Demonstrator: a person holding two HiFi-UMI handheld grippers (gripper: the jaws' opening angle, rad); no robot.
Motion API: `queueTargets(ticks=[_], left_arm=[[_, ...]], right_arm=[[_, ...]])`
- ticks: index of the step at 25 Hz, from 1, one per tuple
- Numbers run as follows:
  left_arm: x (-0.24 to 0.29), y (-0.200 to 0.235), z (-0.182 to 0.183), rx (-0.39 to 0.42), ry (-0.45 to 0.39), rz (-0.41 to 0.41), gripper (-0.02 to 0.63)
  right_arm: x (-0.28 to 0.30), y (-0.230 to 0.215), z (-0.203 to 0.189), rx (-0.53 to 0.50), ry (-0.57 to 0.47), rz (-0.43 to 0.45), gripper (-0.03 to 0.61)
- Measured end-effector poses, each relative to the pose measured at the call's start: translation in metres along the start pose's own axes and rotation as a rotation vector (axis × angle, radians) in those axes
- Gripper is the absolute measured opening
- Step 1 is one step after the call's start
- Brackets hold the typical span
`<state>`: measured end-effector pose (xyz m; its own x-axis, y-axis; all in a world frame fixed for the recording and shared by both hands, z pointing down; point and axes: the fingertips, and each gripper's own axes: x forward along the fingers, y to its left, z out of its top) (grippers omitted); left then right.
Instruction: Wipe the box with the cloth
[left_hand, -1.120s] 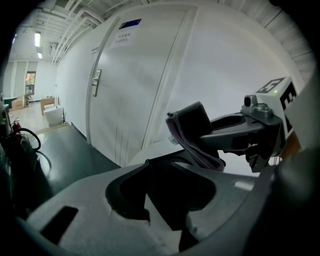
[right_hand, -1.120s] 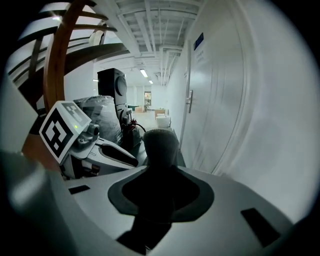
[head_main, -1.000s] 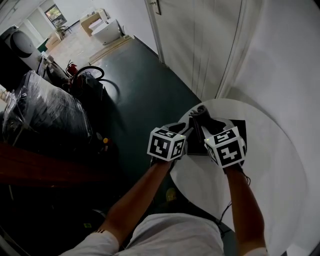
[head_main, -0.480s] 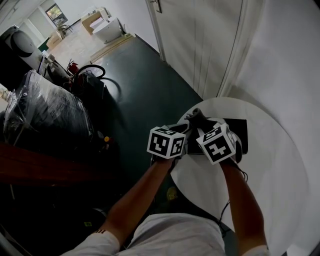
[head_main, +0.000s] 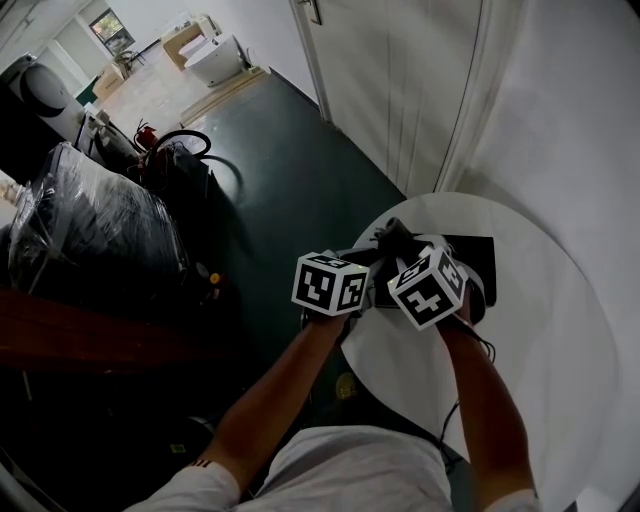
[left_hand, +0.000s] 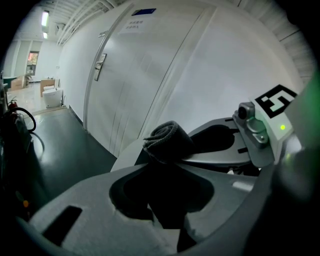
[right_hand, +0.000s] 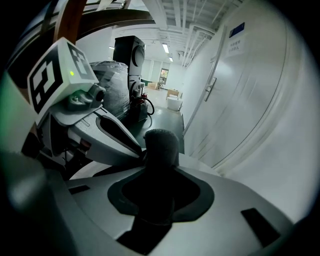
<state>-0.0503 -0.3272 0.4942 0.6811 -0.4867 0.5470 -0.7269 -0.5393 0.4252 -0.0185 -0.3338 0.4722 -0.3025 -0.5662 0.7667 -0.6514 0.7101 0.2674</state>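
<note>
Two bare forearms (head_main: 270, 400) reach up from the bottom of the head view, close together. The left tool (head_main: 368, 262) points up and to the right; the right tool (head_main: 402, 250) leans in beside it with its cube (head_main: 428, 288) tilted onto a corner; their tips meet over the near left part of the round white surface (head_main: 540, 370), and a dark cloth (head_main: 396, 232) sticks up between them as a small bunch.

Only the tools' own views show the grips. In the left gripper view the cloth is a rolled end rising out of the gap between the jaws; those jaws have just been closing, and the fabric fills the gap, pressed from both sides. In the right gripper view the same cloth stands as an upright stub clenched between that tool's jaws, with the left tool's body just beside it.

Only the head view shows the box (head_main: 478, 256); flat and black, it lies on the surface just behind the tools, partly covered by them, with the cloth at its left end; whether cloth and box touch I cannot tell.

Beyond stand a white door (left_hand: 125, 75) and a dark green floor (head_main: 290, 170).
</note>
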Motion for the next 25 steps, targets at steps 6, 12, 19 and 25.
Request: queueTargets(ticks=[6, 12, 19, 25], left_arm=[[0.001, 0.001, 0.0, -0.006, -0.008, 0.001, 0.1], [0.0, 0.001, 0.0, -0.011, -0.012, 0.002, 0.098], [0.0, 0.001, 0.0, -0.012, -0.015, 0.005, 0.098], [0.0, 0.0, -0.001, -0.009, -0.015, 0.009, 0.098]], right_arm=[[-0.007, -0.016, -0.017, 0.001, 0.036, -0.034, 0.097], [-0.021, -0.04, -0.046, 0.028, 0.086, -0.083, 0.097], [-0.039, -0.069, -0.078, 0.101, 0.122, -0.139, 0.097], [-0.051, -0.078, -0.087, 0.132, 0.116, -0.167, 0.097]])
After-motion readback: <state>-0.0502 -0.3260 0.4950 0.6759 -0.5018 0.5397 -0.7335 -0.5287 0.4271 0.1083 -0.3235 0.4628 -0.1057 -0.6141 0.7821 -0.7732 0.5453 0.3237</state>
